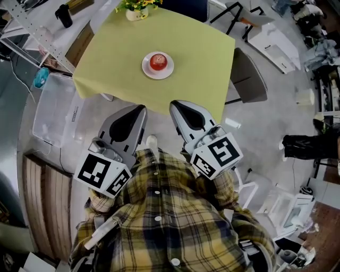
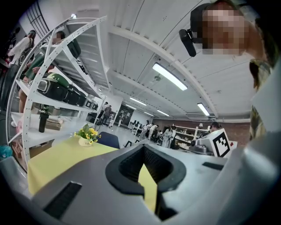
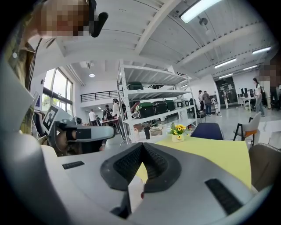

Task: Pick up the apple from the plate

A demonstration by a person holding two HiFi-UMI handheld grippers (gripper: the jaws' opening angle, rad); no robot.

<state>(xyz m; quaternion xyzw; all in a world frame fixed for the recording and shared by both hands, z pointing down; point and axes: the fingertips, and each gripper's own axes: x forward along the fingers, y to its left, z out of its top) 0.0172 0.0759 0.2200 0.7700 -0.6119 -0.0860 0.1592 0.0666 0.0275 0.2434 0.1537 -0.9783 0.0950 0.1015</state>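
A red apple [image 1: 158, 61] lies on a small white plate [image 1: 145, 69] near the middle of a table under a yellow-green cloth [image 1: 202, 58]. Both grippers hover side by side just short of the table's near edge, pointing at it. My left gripper [image 1: 141, 108] [image 2: 142, 147] is shut with nothing in it. My right gripper [image 1: 173, 104] [image 3: 141, 146] is shut and empty too. Through the opening behind the right jaws, a sliver of the plate [image 3: 134, 190] and a red bit of the apple [image 3: 142, 194] show.
A pot of yellow flowers [image 1: 136, 10] [image 2: 86, 139] [image 3: 178, 136] stands at the table's far edge. A grey chair [image 1: 248, 75] sits at the table's right side, a dark blue chair [image 3: 210, 130] beyond it. A clear plastic bin [image 1: 52, 114] and white shelving [image 2: 52, 88] are on the left.
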